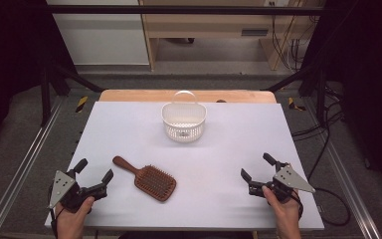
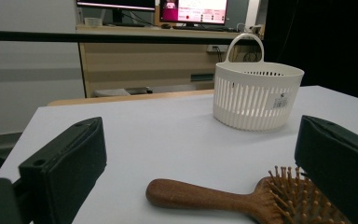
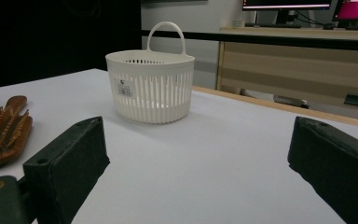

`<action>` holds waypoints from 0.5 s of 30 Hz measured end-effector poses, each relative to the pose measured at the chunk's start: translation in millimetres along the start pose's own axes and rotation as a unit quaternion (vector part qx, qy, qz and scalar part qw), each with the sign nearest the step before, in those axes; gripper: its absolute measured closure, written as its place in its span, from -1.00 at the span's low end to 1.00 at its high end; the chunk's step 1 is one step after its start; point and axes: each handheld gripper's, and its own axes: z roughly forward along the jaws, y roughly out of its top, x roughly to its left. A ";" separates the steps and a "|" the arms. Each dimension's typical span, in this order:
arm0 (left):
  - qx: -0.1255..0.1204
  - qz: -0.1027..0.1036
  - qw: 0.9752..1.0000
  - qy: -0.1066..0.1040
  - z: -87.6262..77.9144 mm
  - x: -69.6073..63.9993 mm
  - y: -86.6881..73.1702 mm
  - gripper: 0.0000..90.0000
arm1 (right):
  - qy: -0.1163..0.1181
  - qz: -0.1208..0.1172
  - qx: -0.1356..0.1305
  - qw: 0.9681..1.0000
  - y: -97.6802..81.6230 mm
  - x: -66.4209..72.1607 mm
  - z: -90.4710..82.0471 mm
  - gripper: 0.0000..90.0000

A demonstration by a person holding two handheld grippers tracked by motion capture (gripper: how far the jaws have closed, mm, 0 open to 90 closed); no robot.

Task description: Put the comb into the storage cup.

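Hairbrush [image 1: 147,179] of brown wood lies bristles up on the white table top [image 1: 229,149], left of centre and nearer the person's edge, its handle slanting toward the far left and its paddle head toward the near right. The left gripper [image 1: 94,171] rests by the table's near left corner, close to both the left and the front edge, jaws spread wide with nothing between them; the brush handle lies just beside its right jaw, apart from it. In the left gripper view the handle [image 2: 200,196] crosses the gap ahead of the two black pads and the bristled head sits close to the right pad, not touching as far as can be told. The right gripper [image 1: 256,166] sits near the near right part of the table, a little in from the right edge, jaws likewise wide apart and holding nothing; bare white surface stretches ahead of it in the right gripper view. A white slatted basket [image 1: 183,121] with an upright loop handle stands at the far middle of the table, close to the wooden back edge [image 1: 129,95], well apart from the brush and both grippers. Between basket and brush, and across the whole right half up to the basket, the surface is open. Black frame bars and cables flank the table on the floor at either side.
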 end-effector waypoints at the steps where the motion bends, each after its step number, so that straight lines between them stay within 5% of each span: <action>1: 0.001 0.003 1.000 -0.009 4.0 -2.0 -0.1 -0.95 | -0.002 0.002 0.000 1.000 -0.1 -0.1 0.0 -0.90; 11: 0.038 0.017 0.999 -0.027 25.6 -13.5 5.9 -0.93 | -0.017 0.003 0.000 1.000 1.1 0.7 0.3 -0.92; 15: 0.065 0.034 0.996 -0.046 38.1 -21.4 13.9 -0.93 | -0.016 0.005 -0.001 1.000 1.3 0.4 -0.4 -0.92</action>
